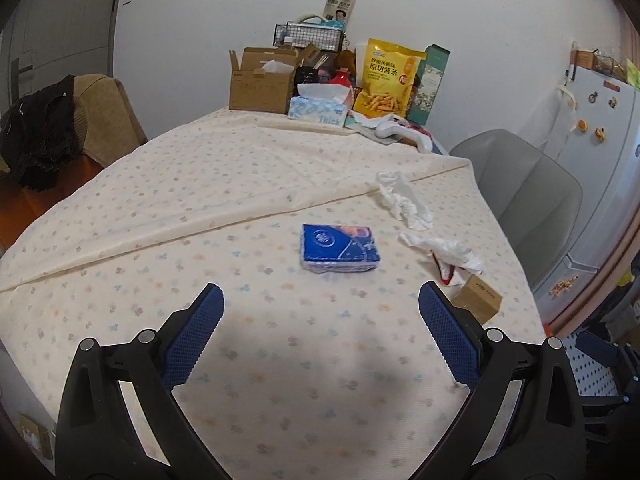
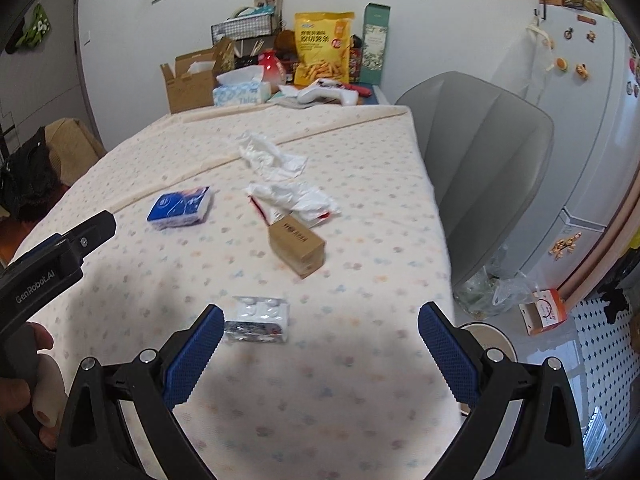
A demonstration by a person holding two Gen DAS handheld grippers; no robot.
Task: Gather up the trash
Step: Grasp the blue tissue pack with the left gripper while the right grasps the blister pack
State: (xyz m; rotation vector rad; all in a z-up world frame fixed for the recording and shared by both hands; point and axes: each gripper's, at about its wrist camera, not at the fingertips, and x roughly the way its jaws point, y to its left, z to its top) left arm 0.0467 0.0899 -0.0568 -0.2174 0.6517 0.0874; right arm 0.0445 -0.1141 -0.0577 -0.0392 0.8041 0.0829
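On the flowered tablecloth (image 1: 200, 208) lie a crumpled white tissue (image 1: 404, 200), a crumpled white and red wrapper (image 1: 448, 252), a small brown carton (image 1: 478, 298) and a blue tissue pack (image 1: 338, 248). My left gripper (image 1: 320, 308) is open and empty, hovering just short of the blue pack. In the right wrist view the tissue (image 2: 272, 156), wrapper (image 2: 296, 200), carton (image 2: 298, 248) and blue pack (image 2: 180, 208) show again, plus a silver pill blister (image 2: 258, 320) close to my left fingertip. My right gripper (image 2: 320, 328) is open and empty above the cloth.
The table's far end holds a cardboard box (image 1: 260, 84), a tissue box (image 1: 320, 108), a yellow snack bag (image 1: 386, 78) and a wire basket (image 1: 310, 34). A grey chair (image 2: 480, 152) stands at the right edge. A round bin (image 2: 490, 340) and bags (image 2: 496, 292) sit on the floor.
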